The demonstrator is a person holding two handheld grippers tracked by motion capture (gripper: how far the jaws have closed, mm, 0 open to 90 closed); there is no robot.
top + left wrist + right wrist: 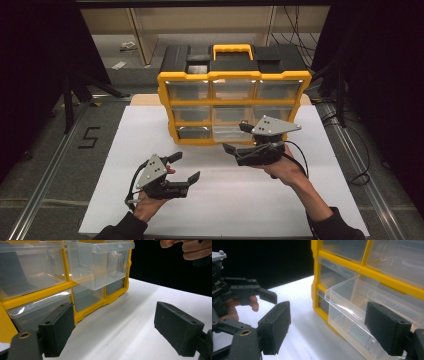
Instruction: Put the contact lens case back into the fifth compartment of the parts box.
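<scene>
A yellow and black organiser box (233, 80) with clear drawers stands at the back of the white table (150, 135). One clear drawer (231, 133) in its middle column is pulled out, empty, with another row of drawers under it; I see the drawer (100, 265) from its left and the drawer (352, 305) from its right. My right gripper (236, 138) is open just in front of that drawer, and the right gripper (330, 327) has nothing between its pads. My left gripper (184, 167) is open, lower left over bare table; the left gripper (117, 327) holds nothing.
The box's black lid carries a yellow handle (232, 50). White tabletop stretches in front of and beside the box. The left gripper (249, 290) shows in the right gripper view, and the person's right hand (190, 250) in the left gripper view. Dark floor and metal rails (45, 175) flank the table.
</scene>
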